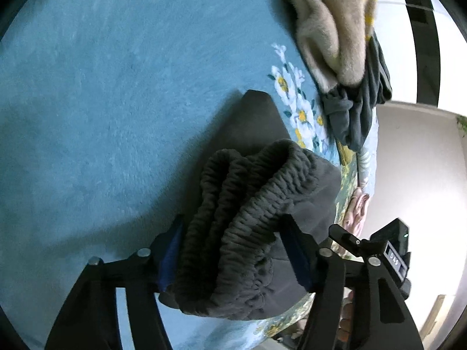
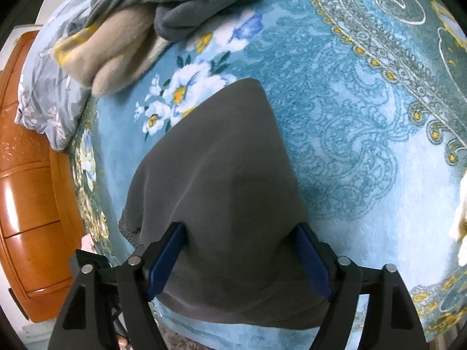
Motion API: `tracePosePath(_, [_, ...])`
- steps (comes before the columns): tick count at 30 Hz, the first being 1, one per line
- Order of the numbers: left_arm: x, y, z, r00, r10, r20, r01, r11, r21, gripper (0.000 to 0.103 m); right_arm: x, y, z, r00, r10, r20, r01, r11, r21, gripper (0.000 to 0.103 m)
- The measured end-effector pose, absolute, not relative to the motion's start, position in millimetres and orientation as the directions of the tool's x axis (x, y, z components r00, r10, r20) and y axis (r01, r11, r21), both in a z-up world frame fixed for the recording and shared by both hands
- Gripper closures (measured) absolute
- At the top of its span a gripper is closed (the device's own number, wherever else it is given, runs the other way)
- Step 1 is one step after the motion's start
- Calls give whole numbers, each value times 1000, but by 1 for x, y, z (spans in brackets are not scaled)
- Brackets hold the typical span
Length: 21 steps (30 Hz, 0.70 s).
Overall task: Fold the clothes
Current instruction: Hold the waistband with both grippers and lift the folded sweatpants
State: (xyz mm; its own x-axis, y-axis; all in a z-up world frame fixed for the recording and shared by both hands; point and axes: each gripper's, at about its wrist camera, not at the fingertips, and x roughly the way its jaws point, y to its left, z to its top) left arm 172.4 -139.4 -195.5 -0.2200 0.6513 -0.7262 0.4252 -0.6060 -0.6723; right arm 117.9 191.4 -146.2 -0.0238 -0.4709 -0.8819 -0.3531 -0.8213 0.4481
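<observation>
Nearest in the left wrist view, the left gripper (image 1: 233, 250) has its two blue-padded fingers on either side of the bunched, ribbed waistband of a dark grey garment (image 1: 248, 204); the thick gathered cloth fills the gap and both pads press against it, so the gripper is pinching the waistband. Just to the right in that view, part of the right gripper's black frame (image 1: 376, 250) shows, with a person's fingers (image 1: 347, 315) below it. In the right wrist view, the right gripper (image 2: 239, 259) straddles the smooth near edge of the same dark grey garment (image 2: 221, 180); its blue pads sit against the cloth on both sides, holding a wide fold. The garment lies on a teal blanket (image 2: 350, 116) printed with white flowers and a paisley border, and narrows to a rounded tip farther away. Beyond that tip, at the far left, a tan fleece item (image 2: 116, 58) rests in a heap with a grey garment (image 2: 189, 0) partly on top of it. At the far left edge lies a grey floral pillow (image 2: 46, 99), and beside it stands an orange wooden cabinet (image 2: 29, 218).
</observation>
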Motion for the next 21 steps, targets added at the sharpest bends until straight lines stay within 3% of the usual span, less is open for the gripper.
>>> tracePosePath(4, [164,-129,-172,-232,623,-747,380,-649,-659,47,122,193,-127,-37,-467,-884,-314,-834,454,58])
tracePosePath(10, [172,-108,-122,-247,615,-749,272,-698,-663,56,137,208,-99,-75,-575,-815,-292,-769,569,69])
tracePosePath(14, [175,-107,-113,-252,567,-784,286,-731,-620,57,139,203,-87,-58,-555,-830,-234,-800,552,69])
tracePosePath(20, [187,-143,-153,-203,522,-828,449,-702,-553,57,133,220,-78,-117,-478,-871,-202,-847,492,67])
tracePosePath(21, [187,-147,-158,-195,520,-831,463,-699,-546,57,132,226,-79,-122,-457,-881,-209,-856,473,59])
